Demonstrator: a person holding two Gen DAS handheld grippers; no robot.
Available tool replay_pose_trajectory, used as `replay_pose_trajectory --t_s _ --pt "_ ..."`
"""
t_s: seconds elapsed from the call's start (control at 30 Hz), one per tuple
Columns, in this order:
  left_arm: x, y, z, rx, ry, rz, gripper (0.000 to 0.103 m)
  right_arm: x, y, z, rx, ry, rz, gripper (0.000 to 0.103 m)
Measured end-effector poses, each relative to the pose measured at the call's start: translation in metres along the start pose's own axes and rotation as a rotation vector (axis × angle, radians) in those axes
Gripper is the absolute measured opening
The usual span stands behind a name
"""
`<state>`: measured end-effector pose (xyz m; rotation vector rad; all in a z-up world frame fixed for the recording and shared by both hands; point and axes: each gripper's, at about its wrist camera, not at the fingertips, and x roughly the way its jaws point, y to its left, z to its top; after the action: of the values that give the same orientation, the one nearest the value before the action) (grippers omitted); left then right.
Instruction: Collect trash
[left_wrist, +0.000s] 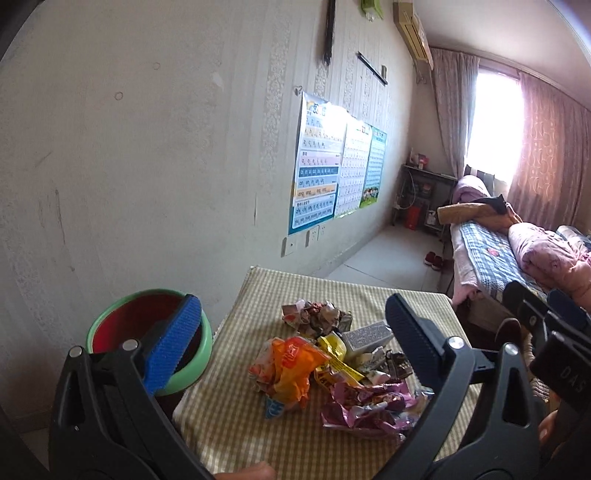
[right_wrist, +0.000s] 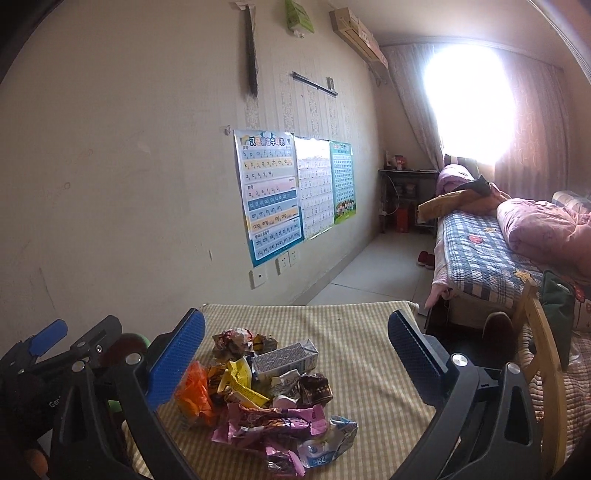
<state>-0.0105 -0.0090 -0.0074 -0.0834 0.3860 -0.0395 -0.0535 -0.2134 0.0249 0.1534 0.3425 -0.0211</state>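
Bedroom scene seen along both tools. The wall (right_wrist: 129, 166) is carrying three study posters (right_wrist: 269, 195), and a bed (right_wrist: 476, 254) with a checked cover is lying at 3 o'clock beneath a bright curtained window (right_wrist: 469, 103). The bench (left_wrist: 351, 295), covered in a yellow checked cloth, is occupying the lower middle of both views. A green-rimmed bin (left_wrist: 110, 317) with a red inside is standing at 9 o'clock of the bench, touching or just beside its edge. The left gripper (left_wrist: 291, 343) is hovering over the near bench edge with its blue-padded fingers (left_wrist: 173, 347) spread wide and holding nothing; one finger is overlapping the bin's rim in the left wrist view. The right gripper (right_wrist: 295, 358) is likewise hanging above the bench with its fingers (right_wrist: 177, 362) spread wide and empty. The trash pile (right_wrist: 266, 391) is lying near the middle of the bench, framed between the fingers of each tool. Within it, a purple wrapper (left_wrist: 369, 406) is sitting at 6 o'clock, an orange wrapper (left_wrist: 291, 373) at 9 o'clock, a grey carton (right_wrist: 286, 358) near the centre, a crumpled brown wrapper (left_wrist: 314, 314) at 12 o'clock, and a yellow wrapper (right_wrist: 240, 380) is lying between the orange wrapper and the carton, all touching or overlapping.
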Motion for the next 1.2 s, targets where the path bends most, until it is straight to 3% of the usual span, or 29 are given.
replay_pose_trajectory --t_s 0.13,0.2,0.53,1.2 --pt "-0.005 0.011 0.001 -0.076 -0.015 -0.029 0.098 -0.003 0.006 0.001 0.003 -0.019 0.013 0.096" --pt "-0.004 0.016 0.002 -0.109 0.018 -0.065 0.098 -0.003 0.009 -0.001 -0.01 -0.019 0.013 0.096" --pt "-0.001 0.018 -0.002 -0.062 0.048 -0.005 0.098 0.001 0.011 -0.003 -0.012 0.002 0.031 0.096" --pt "0.001 0.016 -0.004 -0.042 0.057 -0.006 0.098 0.006 0.007 -0.006 0.006 0.022 0.022 0.096"
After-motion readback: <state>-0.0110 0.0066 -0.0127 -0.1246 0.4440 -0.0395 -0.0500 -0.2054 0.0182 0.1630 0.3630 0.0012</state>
